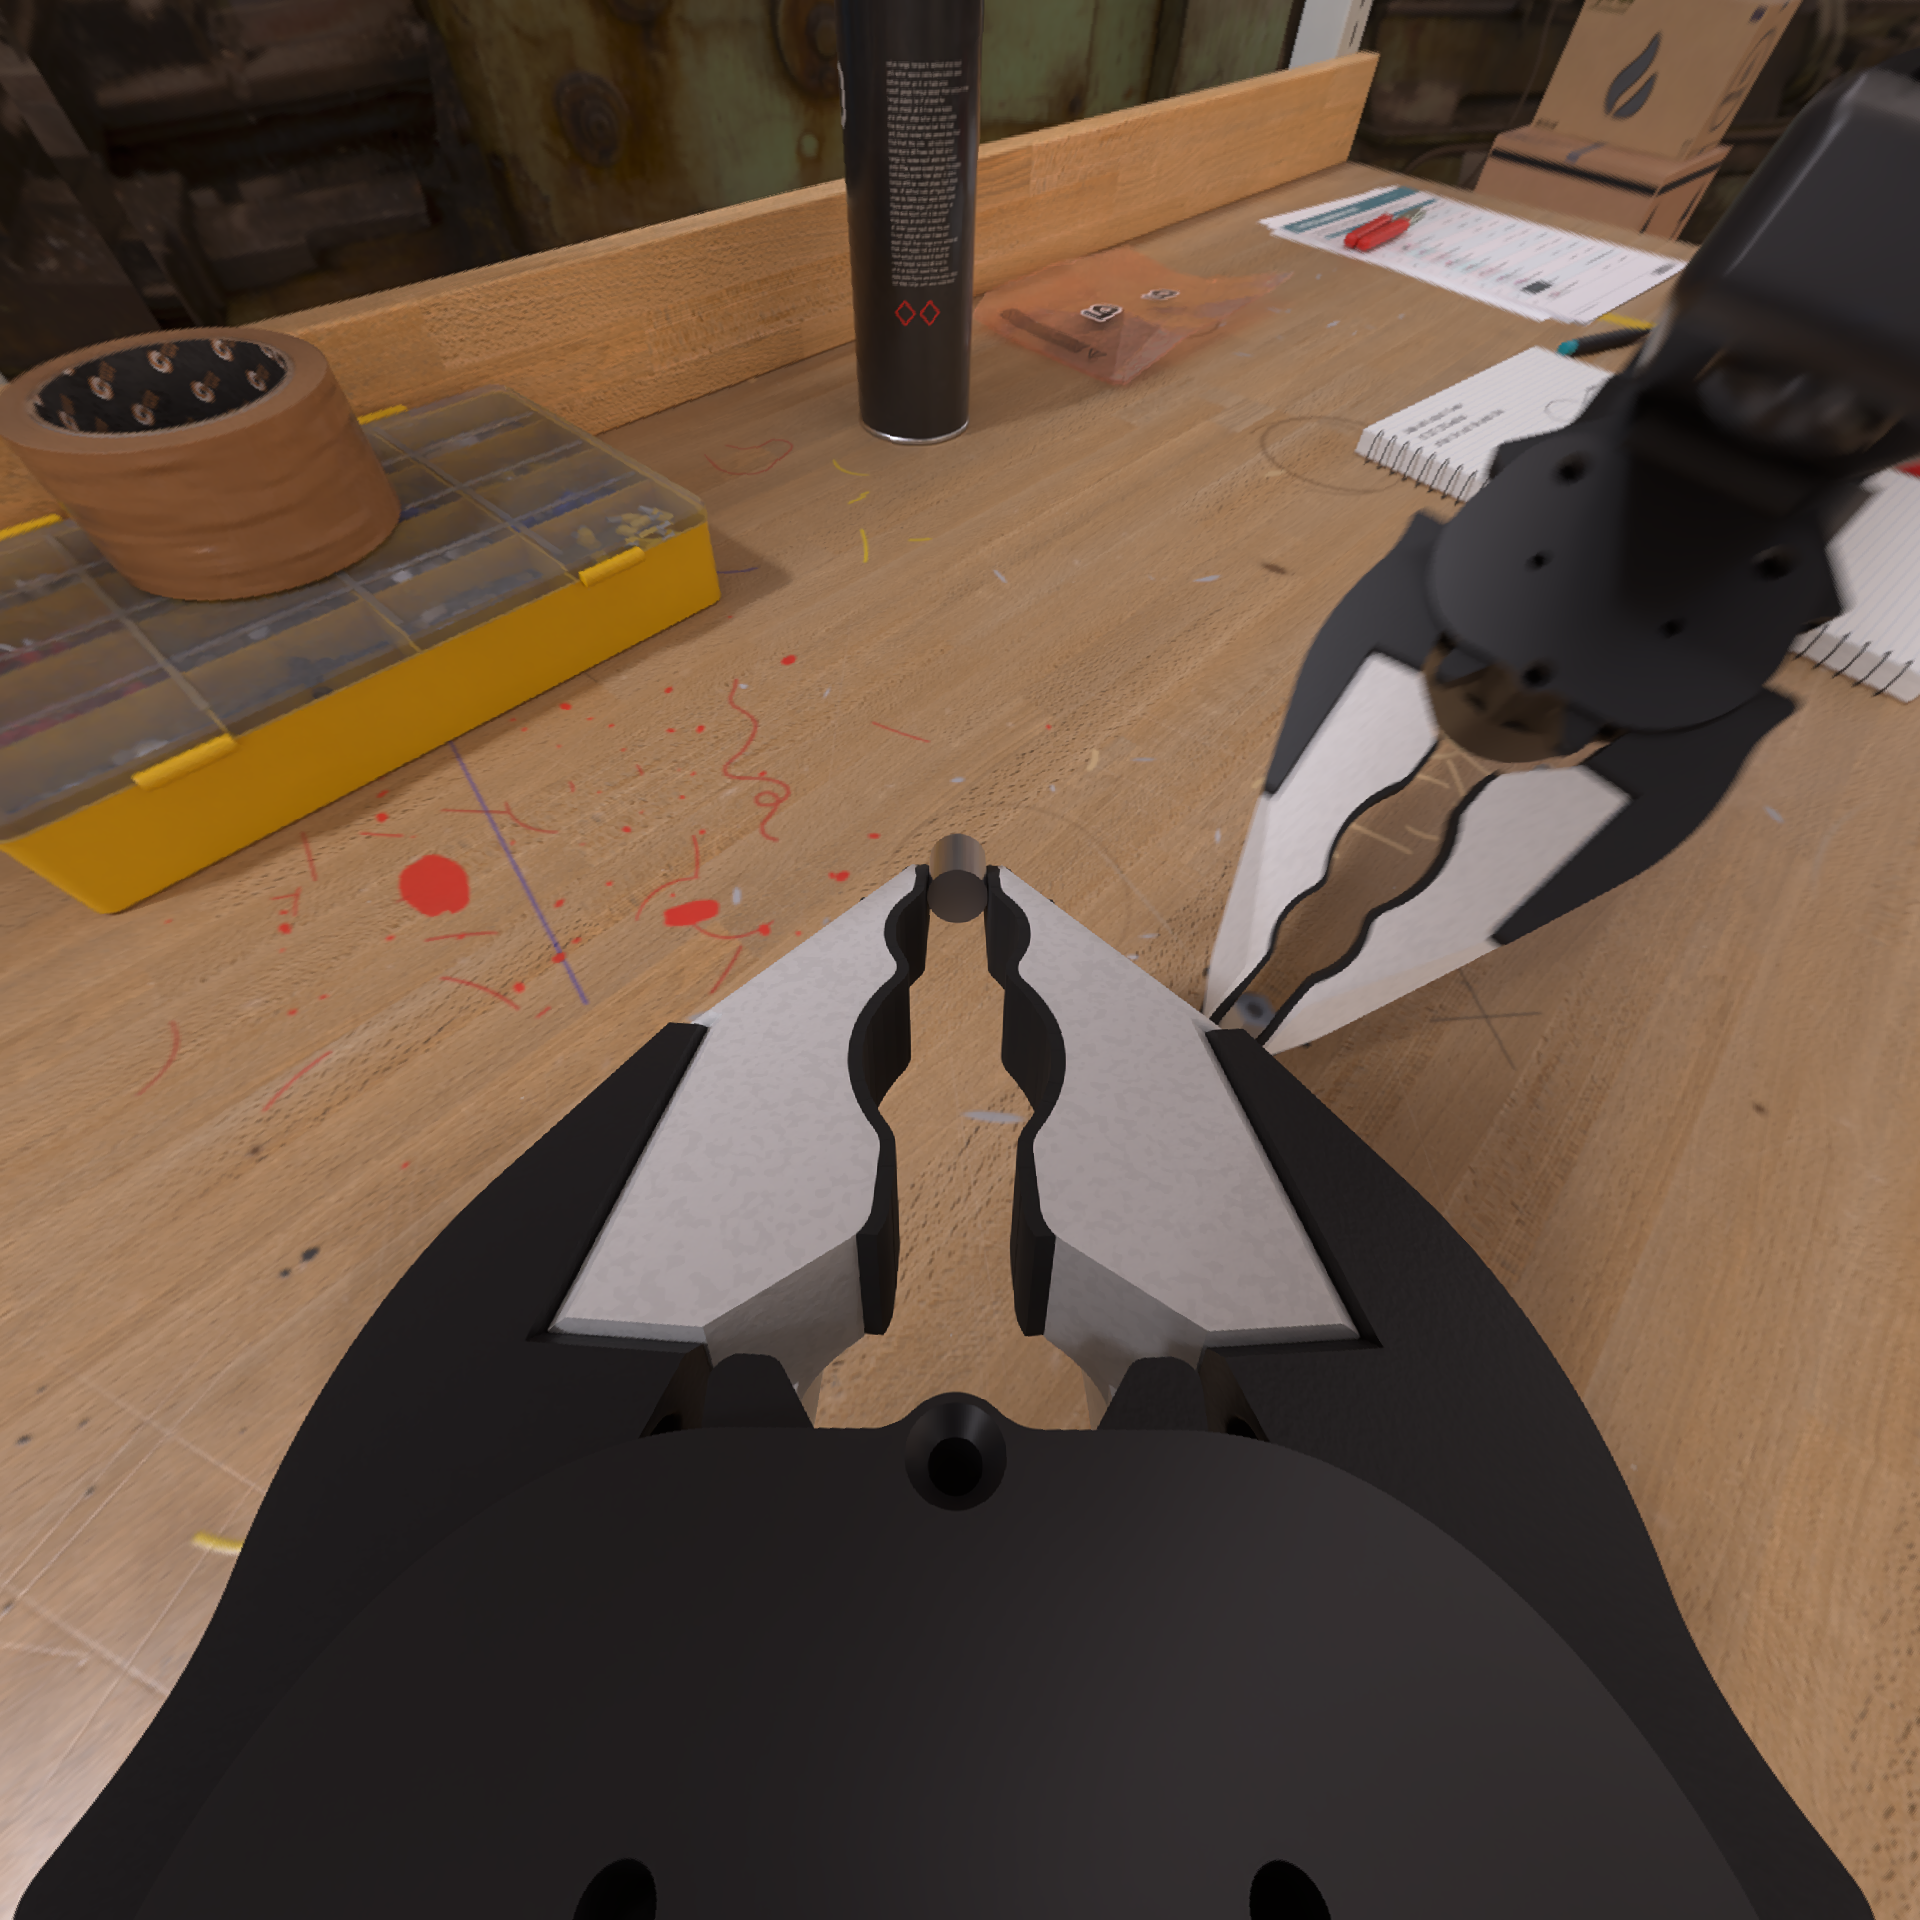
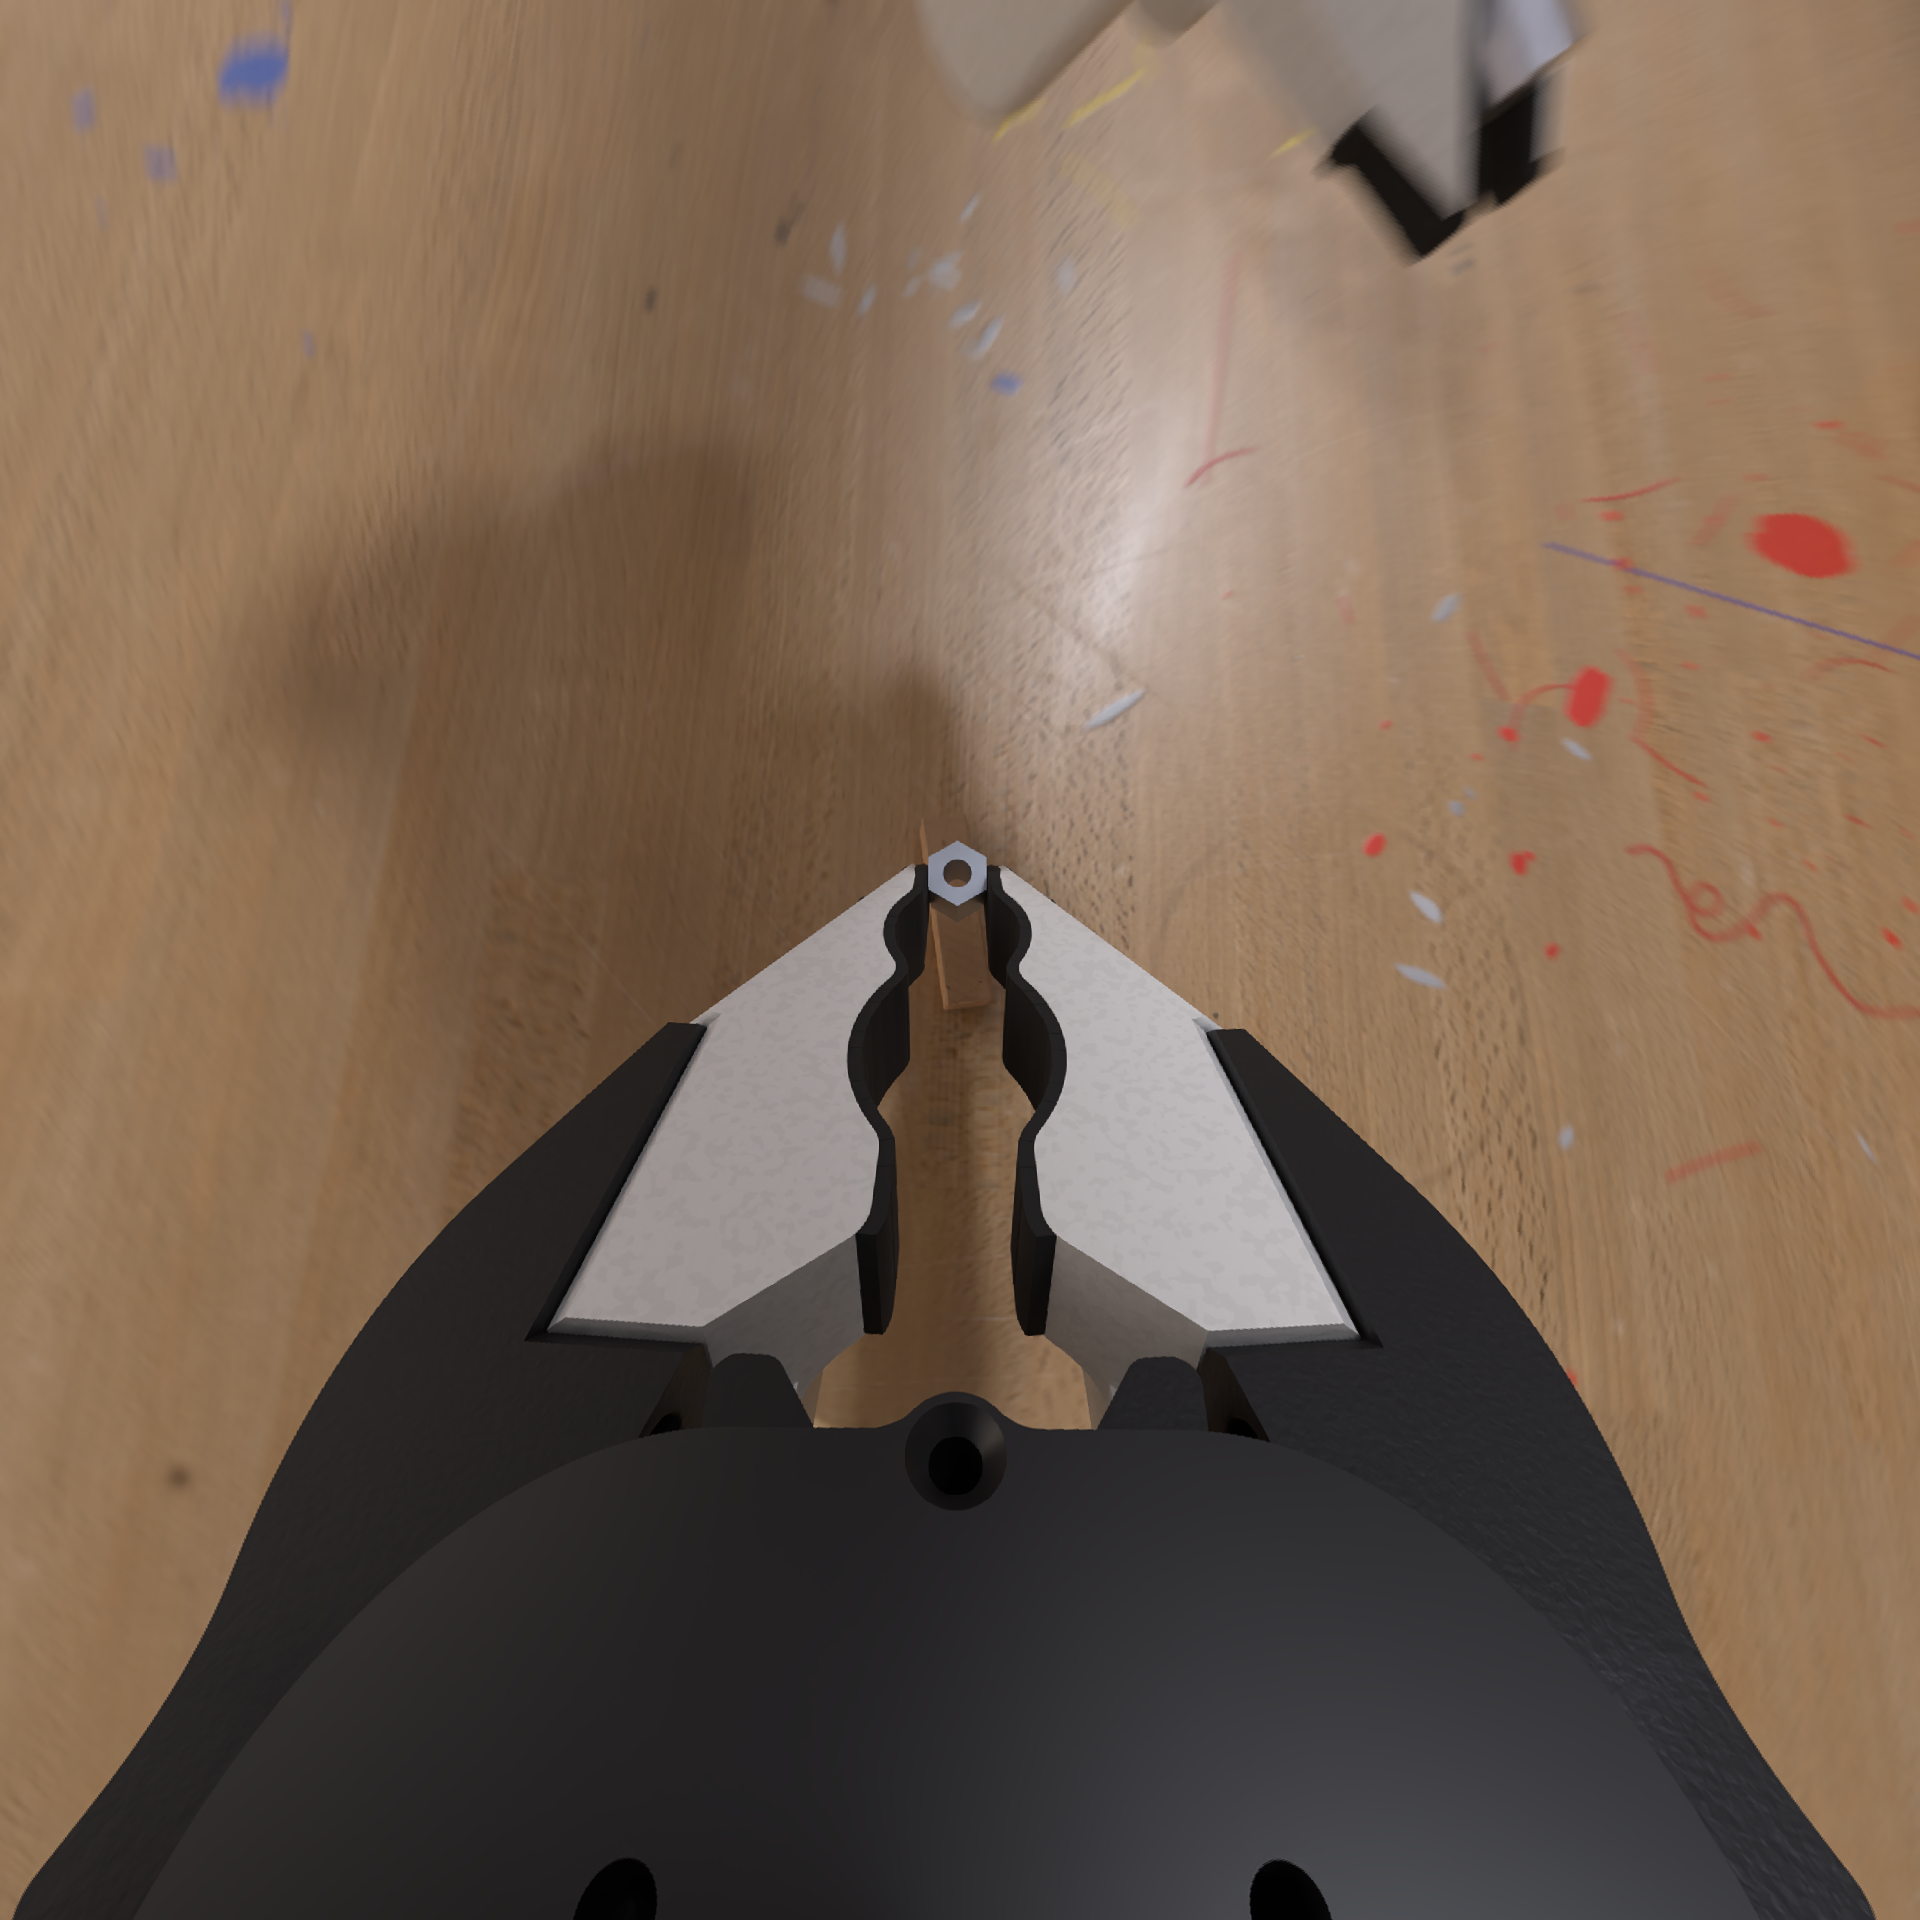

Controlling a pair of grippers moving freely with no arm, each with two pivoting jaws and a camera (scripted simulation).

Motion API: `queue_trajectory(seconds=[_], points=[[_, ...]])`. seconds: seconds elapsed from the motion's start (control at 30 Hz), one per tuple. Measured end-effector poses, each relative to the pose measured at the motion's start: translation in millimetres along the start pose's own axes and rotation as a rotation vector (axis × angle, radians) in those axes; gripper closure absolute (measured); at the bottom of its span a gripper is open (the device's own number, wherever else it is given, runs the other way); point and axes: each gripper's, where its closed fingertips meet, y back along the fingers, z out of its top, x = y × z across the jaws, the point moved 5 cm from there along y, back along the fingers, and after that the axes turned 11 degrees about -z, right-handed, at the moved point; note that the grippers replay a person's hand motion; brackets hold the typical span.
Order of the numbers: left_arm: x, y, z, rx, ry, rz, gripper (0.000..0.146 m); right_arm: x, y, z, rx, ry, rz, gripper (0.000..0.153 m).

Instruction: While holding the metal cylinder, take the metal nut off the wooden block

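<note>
In the left wrist view my left gripper (image 1: 956, 891) is shut on a short grey metal cylinder (image 1: 956, 883), held at the fingertips above the workbench. My right gripper (image 1: 1252, 1023) shows to its right, pointing down at the bench, with a small grey nut (image 1: 1254, 1008) between its tips. In the right wrist view my right gripper (image 2: 956, 883) is shut on the small hexagonal metal nut (image 2: 954, 871). Just below the nut, between the fingers, a thin slice of the wooden block (image 2: 961, 971) shows; most of it is hidden. The left gripper's fingers (image 2: 1434, 125) appear blurred at the top.
A yellow parts box (image 1: 416, 686) with a roll of brown tape (image 1: 197, 457) stands at the left. A black spray can (image 1: 912, 218) stands at the back. A spiral notepad (image 1: 1475, 426), papers (image 1: 1486, 249) and a cardboard box (image 1: 1642, 104) lie at the right. Red paint marks (image 1: 434, 885) dot the bench.
</note>
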Motion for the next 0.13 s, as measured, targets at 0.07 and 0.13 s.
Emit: queue_trajectory(seconds=[0.07,0.13], points=[[-2.5,0.9,0.2,0.018,-0.011,0.011,0.136,0.9,13.6,7.1,-0.064,-0.111,-0.081,0.143],[-5.6,0.3,-0.7,0.029,-0.009,-0.001,0.136,3.8,24.7,11.0,-0.121,-0.245,-0.139,0.143]])
